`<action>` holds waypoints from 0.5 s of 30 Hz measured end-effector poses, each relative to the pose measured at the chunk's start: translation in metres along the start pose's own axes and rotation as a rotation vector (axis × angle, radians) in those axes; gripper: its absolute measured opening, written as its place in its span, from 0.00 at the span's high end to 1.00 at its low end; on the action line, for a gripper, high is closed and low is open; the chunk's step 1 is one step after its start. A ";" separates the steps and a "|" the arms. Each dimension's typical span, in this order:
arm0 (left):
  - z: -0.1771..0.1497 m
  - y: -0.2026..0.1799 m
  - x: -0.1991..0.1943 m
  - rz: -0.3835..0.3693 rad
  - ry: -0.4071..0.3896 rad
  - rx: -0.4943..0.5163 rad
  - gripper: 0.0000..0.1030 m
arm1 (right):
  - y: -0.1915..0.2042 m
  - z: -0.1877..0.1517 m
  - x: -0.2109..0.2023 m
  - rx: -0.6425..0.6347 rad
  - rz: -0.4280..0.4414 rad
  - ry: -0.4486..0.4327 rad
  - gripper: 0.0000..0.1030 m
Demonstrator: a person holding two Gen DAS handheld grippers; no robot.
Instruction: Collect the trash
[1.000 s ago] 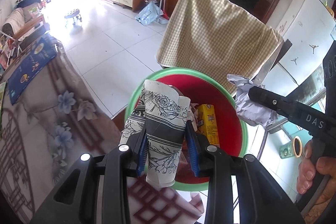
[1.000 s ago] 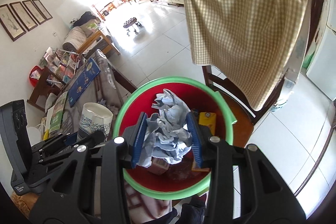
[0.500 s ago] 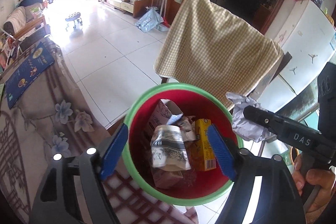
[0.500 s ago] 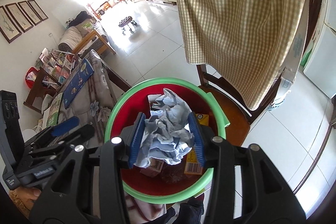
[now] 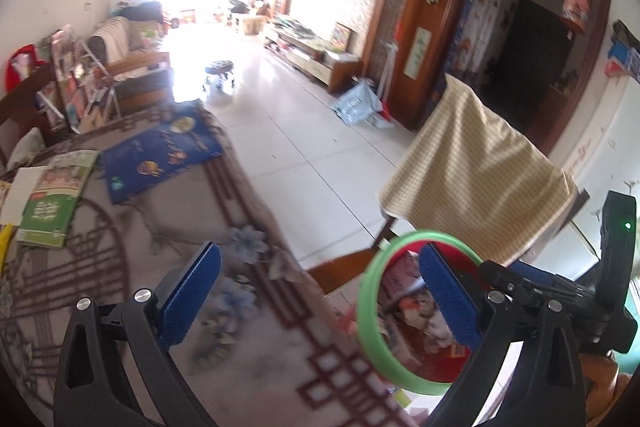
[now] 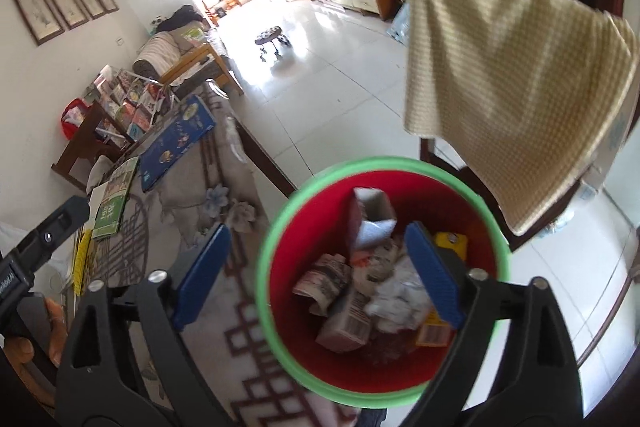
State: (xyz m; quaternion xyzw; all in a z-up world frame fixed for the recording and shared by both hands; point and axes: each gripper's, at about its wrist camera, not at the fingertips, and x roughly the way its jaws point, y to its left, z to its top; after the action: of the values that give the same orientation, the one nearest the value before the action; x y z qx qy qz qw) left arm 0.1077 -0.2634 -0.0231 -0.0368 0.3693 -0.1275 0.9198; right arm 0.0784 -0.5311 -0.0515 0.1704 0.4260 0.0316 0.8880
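Trash fills the bottom of a red bin with a green rim (image 6: 276,307), which stands just beside the edge of a table covered in a grey floral cloth (image 5: 120,227). Inside the bin lie a crumpled white paper wad (image 6: 396,301), a crushed patterned paper cup (image 6: 324,279), an opened pink carton (image 6: 370,217), a box with a barcode (image 6: 346,325) and a yellow box (image 6: 452,243). The right gripper (image 6: 318,277) hangs above the bin, its blue-padded jaws spread wide and holding nothing. The left gripper (image 5: 318,297) is aimed across the tablecloth with the bin at its right side; its jaws are also spread wide and empty. On the far part of the table rest a blue book (image 5: 160,151) and a green booklet (image 5: 52,199); they look like reading matter, not rubbish. A chair draped with a yellow checked cloth (image 6: 500,75) stands behind the bin. Judging by the filled bin and both empty claws, the collecting seems largely done; whether any litter is left on the table is not visible.
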 end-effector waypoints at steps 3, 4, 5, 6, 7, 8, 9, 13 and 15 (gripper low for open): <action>0.005 0.034 -0.024 0.044 -0.066 -0.037 0.08 | 0.046 0.001 -0.007 -0.080 0.009 -0.068 0.08; 0.006 0.046 -0.033 0.061 -0.094 -0.046 0.08 | 0.067 0.000 -0.013 -0.114 0.017 -0.112 0.08; 0.007 0.061 -0.046 0.084 -0.142 -0.058 0.08 | 0.080 -0.002 -0.018 -0.138 0.023 -0.150 0.04; 0.008 0.071 -0.056 0.101 -0.178 -0.065 0.08 | 0.097 -0.004 -0.026 -0.165 0.027 -0.203 0.04; 0.010 0.084 -0.069 0.126 -0.227 -0.075 0.08 | 0.118 -0.008 -0.037 -0.197 0.032 -0.284 0.04; 0.010 0.094 -0.080 0.150 -0.274 -0.083 0.08 | 0.132 -0.011 -0.044 -0.215 0.031 -0.342 0.04; 0.011 0.108 -0.096 0.184 -0.335 -0.087 0.08 | 0.149 -0.014 -0.052 -0.233 0.024 -0.415 0.04; 0.012 0.140 -0.138 0.298 -0.453 -0.041 0.08 | 0.203 -0.033 -0.068 -0.255 -0.010 -0.614 0.04; 0.012 0.157 -0.152 0.369 -0.459 -0.028 0.08 | 0.230 -0.042 -0.066 -0.263 0.014 -0.616 0.04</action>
State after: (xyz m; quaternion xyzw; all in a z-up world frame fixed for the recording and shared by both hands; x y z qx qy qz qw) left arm 0.0426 -0.0725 0.0619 -0.0097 0.1539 0.0585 0.9863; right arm 0.0247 -0.3172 0.0495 0.0588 0.1287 0.0396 0.9891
